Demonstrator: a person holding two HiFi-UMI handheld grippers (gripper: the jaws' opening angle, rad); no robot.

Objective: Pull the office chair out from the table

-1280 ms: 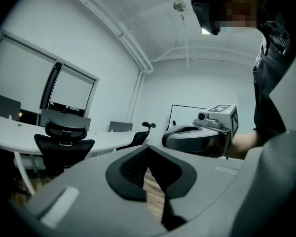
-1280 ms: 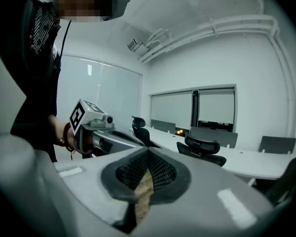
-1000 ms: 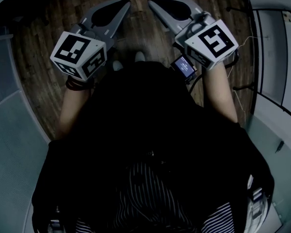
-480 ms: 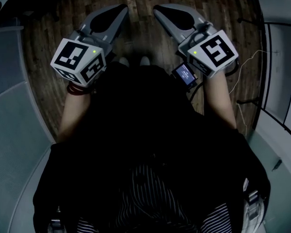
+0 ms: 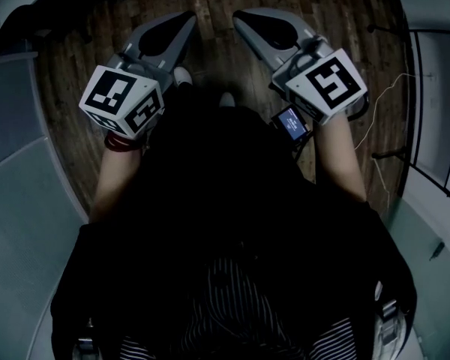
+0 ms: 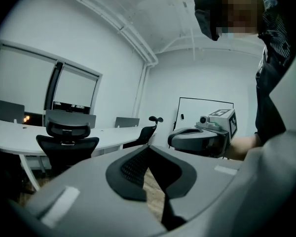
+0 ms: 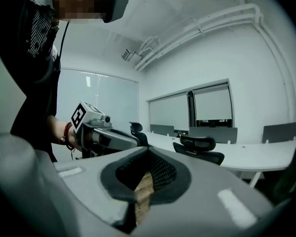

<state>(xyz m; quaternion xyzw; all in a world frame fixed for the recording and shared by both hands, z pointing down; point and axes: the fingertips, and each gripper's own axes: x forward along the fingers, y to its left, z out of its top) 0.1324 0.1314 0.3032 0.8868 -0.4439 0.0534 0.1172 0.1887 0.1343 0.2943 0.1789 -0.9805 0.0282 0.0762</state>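
Note:
A black office chair (image 6: 66,141) with a headrest stands tucked at a long white table (image 6: 113,134) in the left gripper view, well beyond my left gripper (image 6: 149,148). The right gripper view shows a black office chair (image 7: 200,150) at a white table (image 7: 259,157), far ahead of my right gripper (image 7: 148,149). In the head view the left gripper (image 5: 189,17) and the right gripper (image 5: 240,15) are held side by side over the wood floor, pointing ahead. Both are shut with nothing between their jaws.
Another black chair (image 6: 149,130) stands at the table's far end. A whiteboard (image 6: 204,113) leans on the back wall. Pale curved furniture edges flank the wooden floor (image 5: 214,51) at left (image 5: 15,201) and right (image 5: 435,126). A thin cable (image 5: 375,126) trails at the right.
The person has stepped forward; a white shoe now shows by the left gripper. Both grippers have travelled along over the floor and stayed shut and empty.

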